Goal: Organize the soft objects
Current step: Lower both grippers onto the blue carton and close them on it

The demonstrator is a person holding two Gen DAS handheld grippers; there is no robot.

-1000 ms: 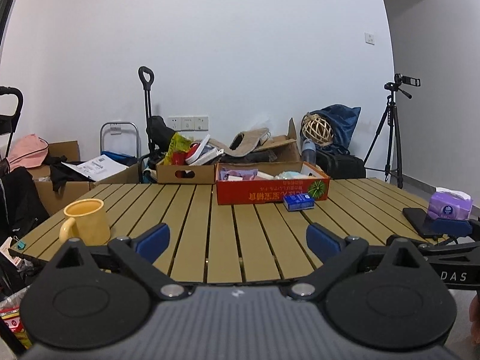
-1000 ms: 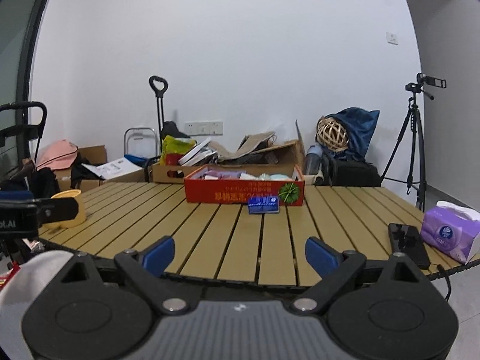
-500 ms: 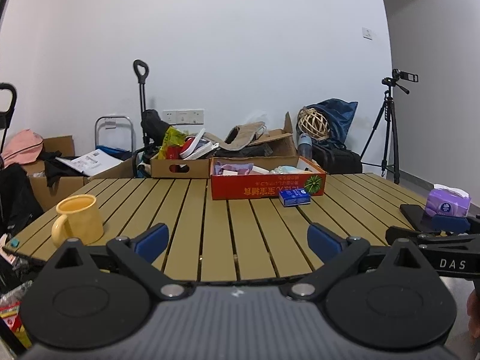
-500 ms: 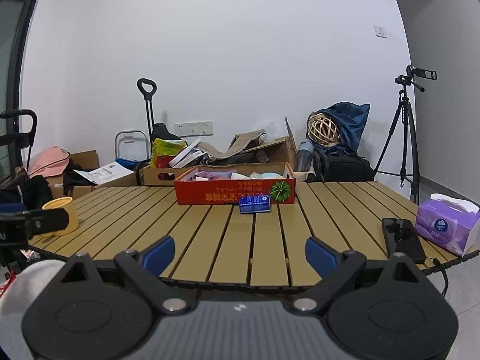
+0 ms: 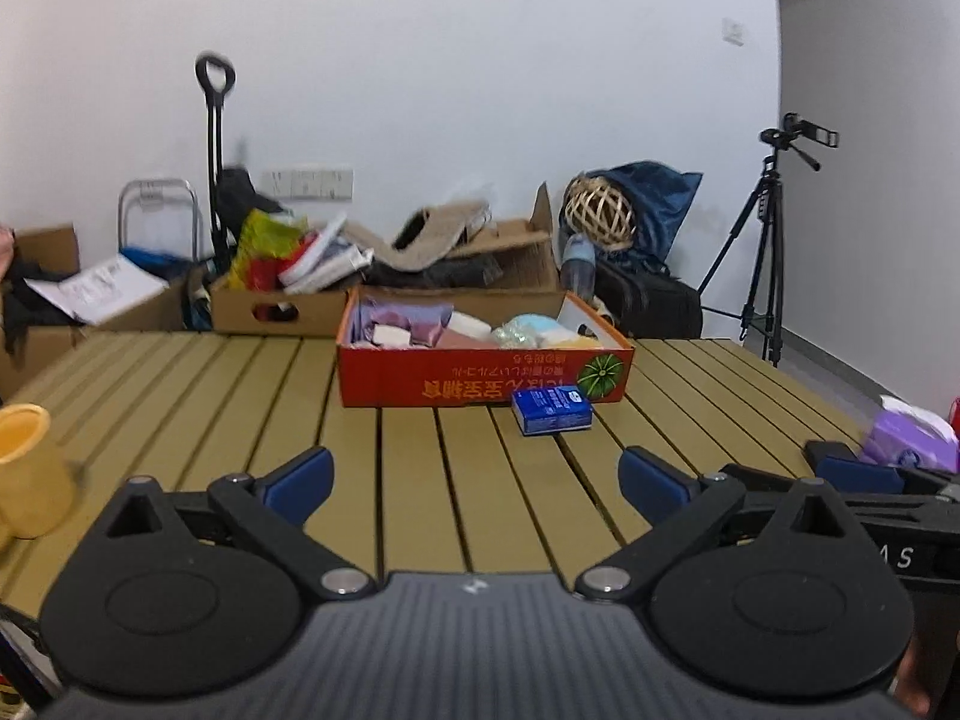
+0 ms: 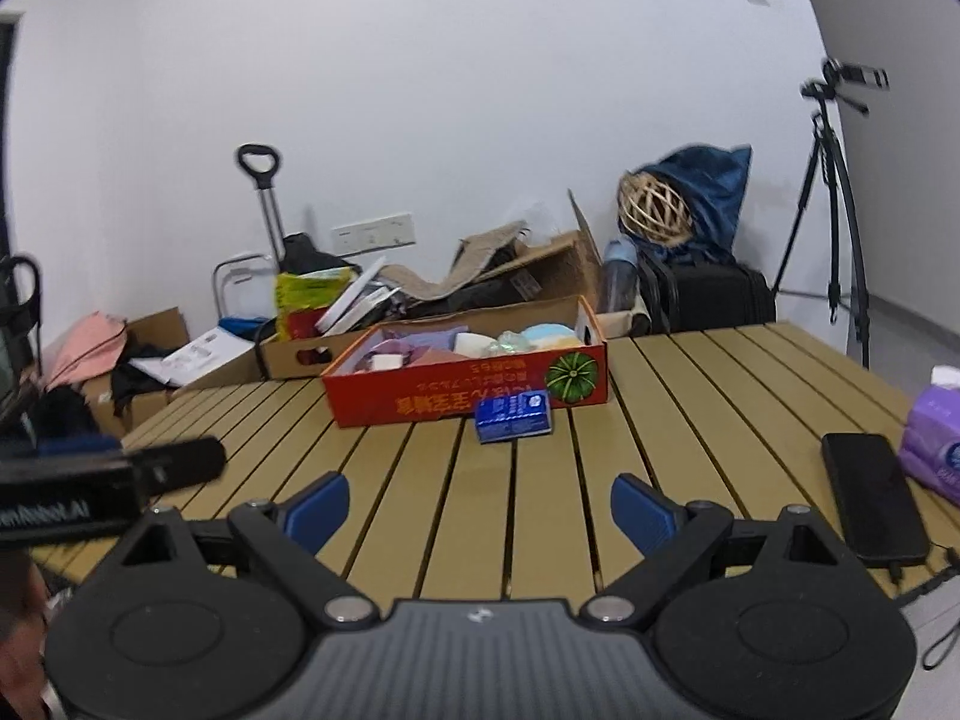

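Now both grippers are hovering open-fingered over a slatted worktop (image 5: pixel 414 480).
Left gripper (image 5: pixel 474 474) and right gripper (image 6: pixel 477 507) are facing a rectangular blue packet (image 6: pixel 513 416) touching a red cardboard box (image 6: pixel 444 399).

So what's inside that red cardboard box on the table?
The red box holds soft-looking items: purple packets, a white block, and pale blue and green bundles. Whatever lies beneath them is hidden by the box's front wall.
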